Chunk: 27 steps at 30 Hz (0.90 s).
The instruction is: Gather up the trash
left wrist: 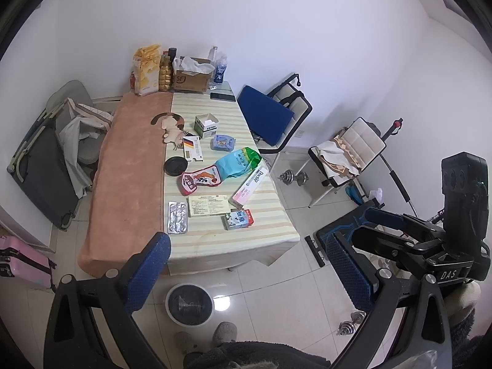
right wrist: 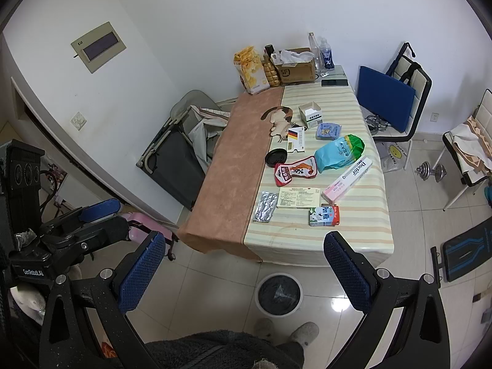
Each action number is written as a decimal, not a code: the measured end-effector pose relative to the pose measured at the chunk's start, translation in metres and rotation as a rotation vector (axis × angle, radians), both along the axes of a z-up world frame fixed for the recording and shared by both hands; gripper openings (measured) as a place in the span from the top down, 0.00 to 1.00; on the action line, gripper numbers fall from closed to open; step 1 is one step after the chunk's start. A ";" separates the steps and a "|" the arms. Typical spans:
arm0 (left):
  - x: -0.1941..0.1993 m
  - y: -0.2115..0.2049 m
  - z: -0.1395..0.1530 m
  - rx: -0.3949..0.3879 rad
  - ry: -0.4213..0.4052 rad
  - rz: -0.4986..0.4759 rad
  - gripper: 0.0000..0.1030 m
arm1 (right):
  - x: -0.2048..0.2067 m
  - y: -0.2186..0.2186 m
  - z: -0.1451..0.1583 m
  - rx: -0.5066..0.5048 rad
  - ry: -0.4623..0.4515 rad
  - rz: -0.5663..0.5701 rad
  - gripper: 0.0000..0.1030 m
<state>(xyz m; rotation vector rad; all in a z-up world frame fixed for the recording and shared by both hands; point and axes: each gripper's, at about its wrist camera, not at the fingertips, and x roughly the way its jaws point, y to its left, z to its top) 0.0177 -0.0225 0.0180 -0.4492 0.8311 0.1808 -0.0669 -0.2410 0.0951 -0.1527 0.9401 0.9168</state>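
Starting position for trash collection, seen from both wrist cameras. Your left gripper (left wrist: 246,270) and right gripper (right wrist: 243,270) are both spread wide and hold nothing, raised above the floor short of the table's near edge; each also shows at the side of the other's view.

The table (right wrist: 353,240) carries the litter on its striped right half. Nearest to you lie a small milk carton (left wrist: 238,219), a foil blister pack (left wrist: 177,217) and a flat printed box (left wrist: 208,205), the three close together. Farther in sit a pink Doctor box (left wrist: 250,184), a red snack pouch (left wrist: 200,180) touching a blue-green bag (left wrist: 238,163), and a black lid (left wrist: 175,166). The trash bin (left wrist: 189,304), round and lined with a dark bag, stands on the floor just in front of the table, between you and the near edge.

To begin well, take the nearest pieces first, so your reach is short and the drop into the bin is almost straight down. The milk carton looks the easiest grip: approach from above and close across its narrow sides. The blister pack lies flat and thin, so likely needs a low, slanted approach at one edge. Keep the idle gripper clear of the other's path, and leave the bottles and cardboard box (right wrist: 295,69) at the far end alone.
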 end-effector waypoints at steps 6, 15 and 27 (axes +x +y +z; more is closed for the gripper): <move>0.000 0.000 0.000 -0.003 -0.003 -0.002 0.00 | 0.001 0.000 0.000 0.000 0.001 -0.001 0.00; -0.003 0.002 -0.002 -0.005 -0.010 -0.007 0.00 | 0.001 0.000 0.002 0.004 0.003 0.001 0.00; 0.000 0.000 -0.003 -0.006 -0.014 -0.011 0.00 | 0.001 -0.001 0.002 0.006 0.004 0.000 0.00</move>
